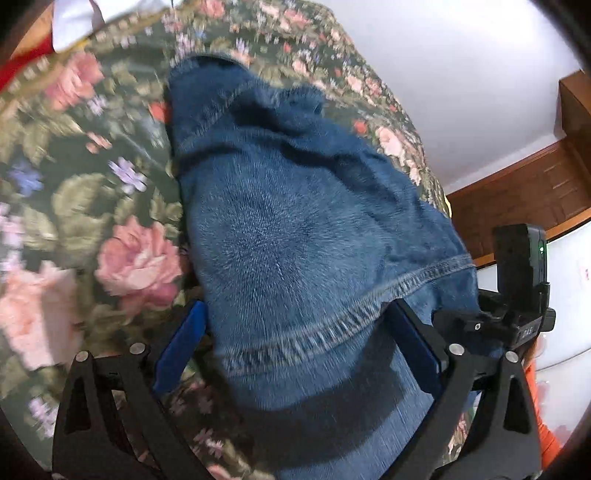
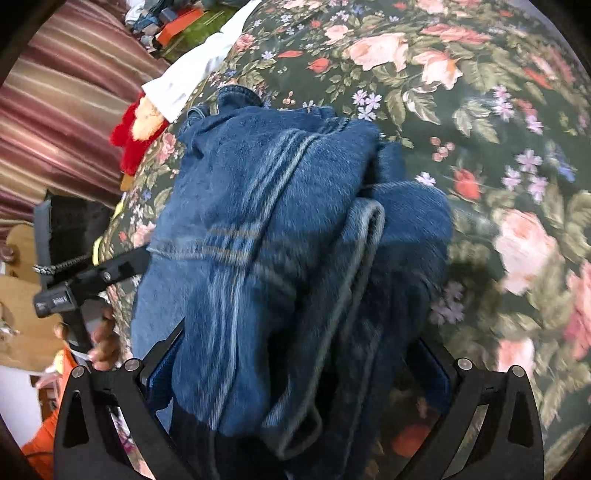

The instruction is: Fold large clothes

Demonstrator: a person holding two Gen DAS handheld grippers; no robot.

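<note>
Folded jeans [image 1: 280,236] lie on the floral bedspread [image 1: 92,206] between the spread, released left gripper [image 1: 295,332]; the right gripper [image 2: 295,376] seems released too, straddling them.

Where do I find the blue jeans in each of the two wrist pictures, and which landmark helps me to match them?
Left wrist: the blue jeans fill the centre, hem seam low between the wide left tongs.
Right wrist: the jeans fill the centre-left, bunched in folds.
Shared landmark: the floral bedspread under the jeans; the white cloth lies at its far edge.
</note>
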